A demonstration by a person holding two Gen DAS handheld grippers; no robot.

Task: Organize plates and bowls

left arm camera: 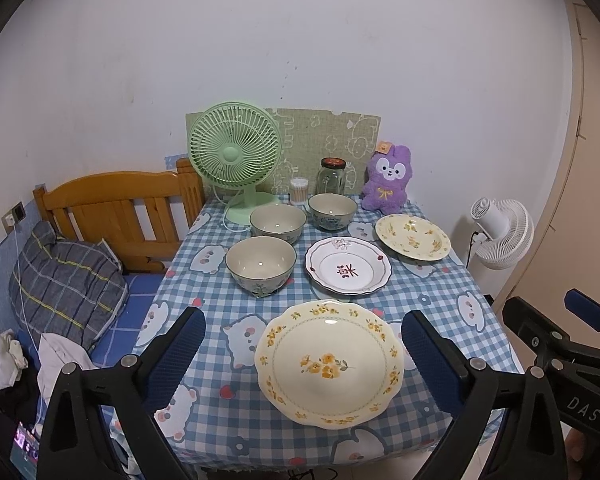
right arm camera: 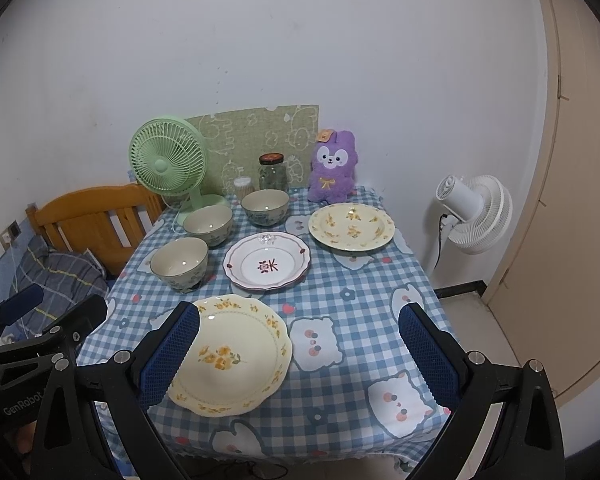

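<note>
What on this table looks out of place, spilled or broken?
Nothing looks spilled or broken. The three bowls stand upright and the three plates lie flat, all apart, none stacked. Only the purple plush toy seems odd beside dishes.

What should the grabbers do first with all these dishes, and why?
Probably lower the open left gripper onto the near yellow-flower plate lying between its fingers. Nothing is held yet, and the three bowls and three plates all sit apart, unstacked.
</note>
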